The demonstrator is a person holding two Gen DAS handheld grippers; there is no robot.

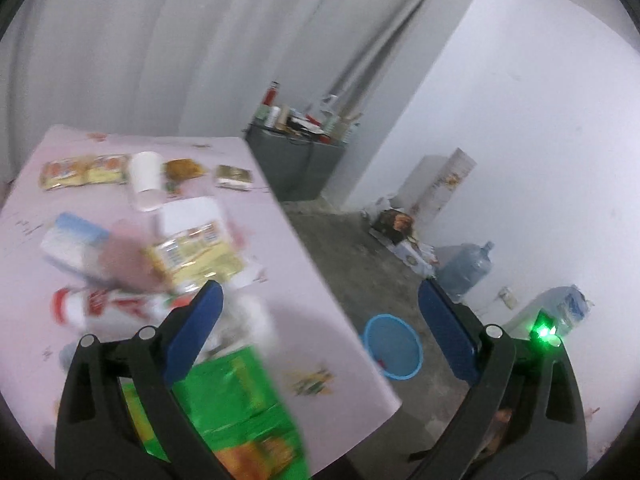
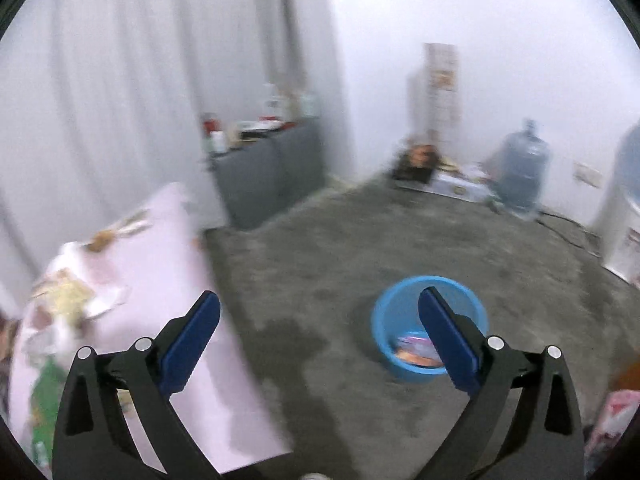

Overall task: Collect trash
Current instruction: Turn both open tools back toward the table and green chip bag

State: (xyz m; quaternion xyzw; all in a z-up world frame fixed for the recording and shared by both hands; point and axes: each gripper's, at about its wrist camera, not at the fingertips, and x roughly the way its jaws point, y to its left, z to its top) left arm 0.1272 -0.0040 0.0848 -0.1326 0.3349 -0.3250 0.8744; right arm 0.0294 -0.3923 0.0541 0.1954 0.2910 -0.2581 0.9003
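Right wrist: round blue plastic basin (image 2: 430, 330)

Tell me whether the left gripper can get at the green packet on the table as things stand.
Probably yes. The left gripper is open and empty, and the green packet lies uncovered on the pink table right below its fingers, with nothing seen in between.

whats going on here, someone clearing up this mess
A person with tongs in each hand is collecting trash. Both the left tongs and right tongs are open and empty. Wrappers, a paper cup and a green packet lie on the pink table; the blue bucket on the floor holds a few wrappers.
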